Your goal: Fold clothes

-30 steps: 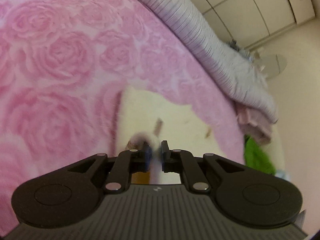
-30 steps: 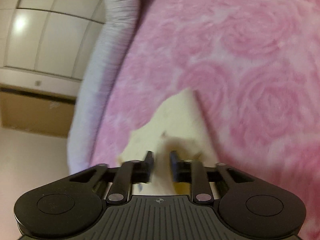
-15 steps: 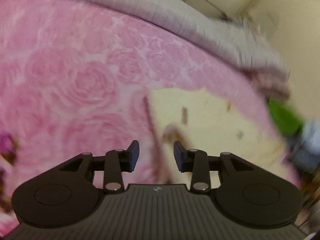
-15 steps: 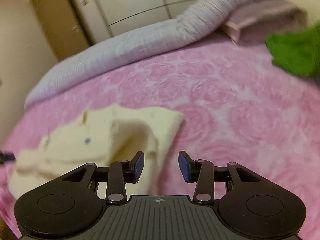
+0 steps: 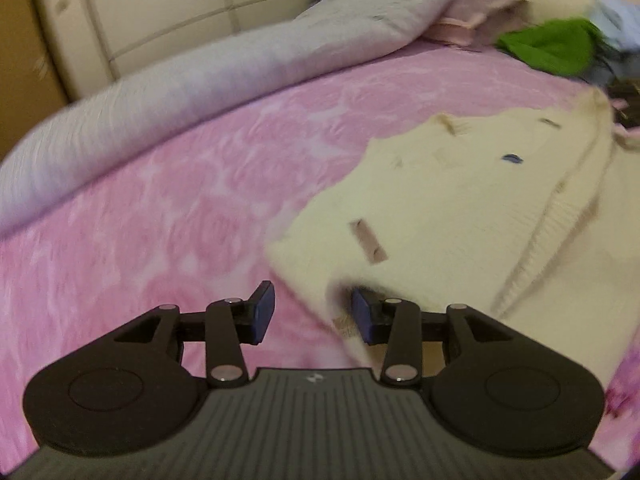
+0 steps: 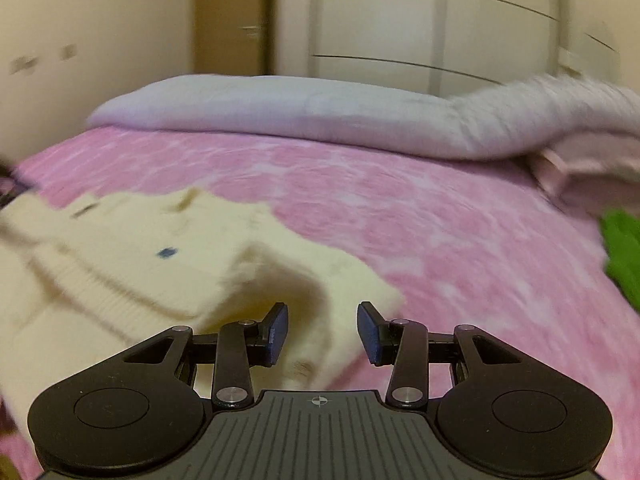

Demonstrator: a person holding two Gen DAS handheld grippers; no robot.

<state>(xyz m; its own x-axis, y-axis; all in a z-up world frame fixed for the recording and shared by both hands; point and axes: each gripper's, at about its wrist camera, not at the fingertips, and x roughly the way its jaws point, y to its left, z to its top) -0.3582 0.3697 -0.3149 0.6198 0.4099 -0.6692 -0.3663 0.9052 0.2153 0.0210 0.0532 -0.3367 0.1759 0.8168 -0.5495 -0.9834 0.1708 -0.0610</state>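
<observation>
Garment: cream knitted cardigan [image 5: 472, 208] with small coloured patches, lying partly folded on the pink rose-patterned bedspread [image 5: 168, 216].
Surroundings: rolled grey ribbed duvet [image 5: 248, 68] along the far edge of the bed; green cloth [image 5: 548, 46] beyond the cardigan, apart from it.
Left gripper [image 5: 313, 312]: jaws wide apart, holding nothing; cardigan's near folded corner lies between them.
Right gripper [image 6: 323, 334]: jaws wide apart, empty, over the cardigan's corner [image 6: 344, 300].

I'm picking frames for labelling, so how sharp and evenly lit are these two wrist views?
Left wrist view: motion blur smears the cream cardigan and grey duvet; the left gripper stays crisp, with fisheye bending at the edges. Right wrist view: blur is stronger, the cardigan's edges and green garment streak; the right gripper is sharp. Warm, soft lighting, no glare.
</observation>
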